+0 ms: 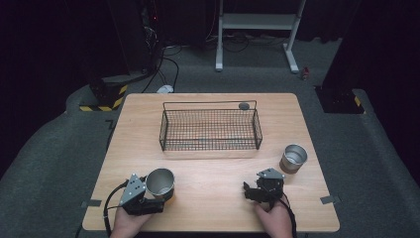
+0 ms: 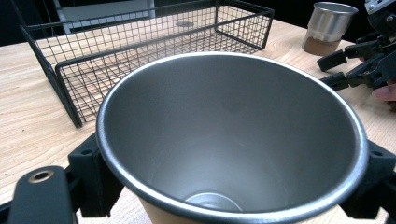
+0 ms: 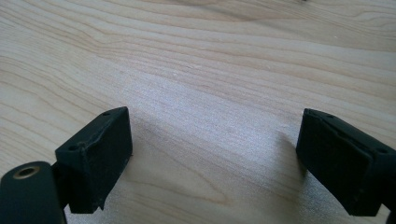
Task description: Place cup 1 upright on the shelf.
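Observation:
My left gripper point(image 1: 157, 194) is shut on a steel cup point(image 1: 160, 181) at the table's front left. In the left gripper view the cup's open mouth point(image 2: 224, 135) is empty, with black fingers point(image 2: 91, 179) pressed against both sides of it. A second steel cup point(image 1: 294, 157) stands upright at the right side of the table, also seen as the far cup point(image 2: 329, 25). My right gripper point(image 1: 249, 192) is open near the front right, short of that cup. Its own view has the right gripper point(image 3: 212, 158) spread wide over bare wood.
A black wire basket point(image 1: 210, 130) stands at the middle back of the wooden table point(image 1: 213, 173); its near wall point(image 2: 70, 88) is just beyond the held cup. A small dark disc point(image 1: 243, 105) lies behind the basket's back right corner. The other hand's gripper point(image 2: 369, 60) is at right.

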`<action>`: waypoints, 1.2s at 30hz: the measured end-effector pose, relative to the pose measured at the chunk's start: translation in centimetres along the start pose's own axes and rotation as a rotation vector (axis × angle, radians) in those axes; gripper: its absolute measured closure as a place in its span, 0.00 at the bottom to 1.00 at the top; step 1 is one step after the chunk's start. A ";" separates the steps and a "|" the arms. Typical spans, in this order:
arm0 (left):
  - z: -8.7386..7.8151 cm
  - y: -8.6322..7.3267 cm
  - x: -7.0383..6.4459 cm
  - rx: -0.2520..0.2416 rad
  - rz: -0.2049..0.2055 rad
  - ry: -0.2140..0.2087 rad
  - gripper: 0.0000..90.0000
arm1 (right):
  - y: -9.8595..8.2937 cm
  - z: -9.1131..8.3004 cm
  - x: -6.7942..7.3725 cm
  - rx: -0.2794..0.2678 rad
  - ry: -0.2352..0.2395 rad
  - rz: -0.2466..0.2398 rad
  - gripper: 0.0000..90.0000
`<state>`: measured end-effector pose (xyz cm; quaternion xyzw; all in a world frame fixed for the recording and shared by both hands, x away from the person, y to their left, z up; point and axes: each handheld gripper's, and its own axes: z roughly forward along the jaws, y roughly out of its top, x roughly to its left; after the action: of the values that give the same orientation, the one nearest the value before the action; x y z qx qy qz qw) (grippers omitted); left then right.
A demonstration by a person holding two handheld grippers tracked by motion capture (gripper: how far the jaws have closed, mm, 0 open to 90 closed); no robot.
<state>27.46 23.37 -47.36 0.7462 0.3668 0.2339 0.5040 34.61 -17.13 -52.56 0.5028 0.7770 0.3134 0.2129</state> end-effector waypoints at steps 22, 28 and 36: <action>0.0 2.2 0.6 -0.027 -0.022 0.000 0.15 | 0.0 0.0 0.0 -0.002 0.005 -0.006 0.12; 0.5 2.9 0.6 -0.024 -0.016 0.001 0.15 | 0.0 0.0 0.0 -0.001 0.005 -0.006 0.12; 1.5 4.0 0.6 -0.013 -0.010 -0.005 0.15 | 0.0 0.0 0.0 -0.001 0.005 -0.006 0.12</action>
<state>30.15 22.03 -44.22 0.7417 0.3675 0.2319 0.5110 34.58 -17.11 -52.55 0.4996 0.7788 0.3146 0.2120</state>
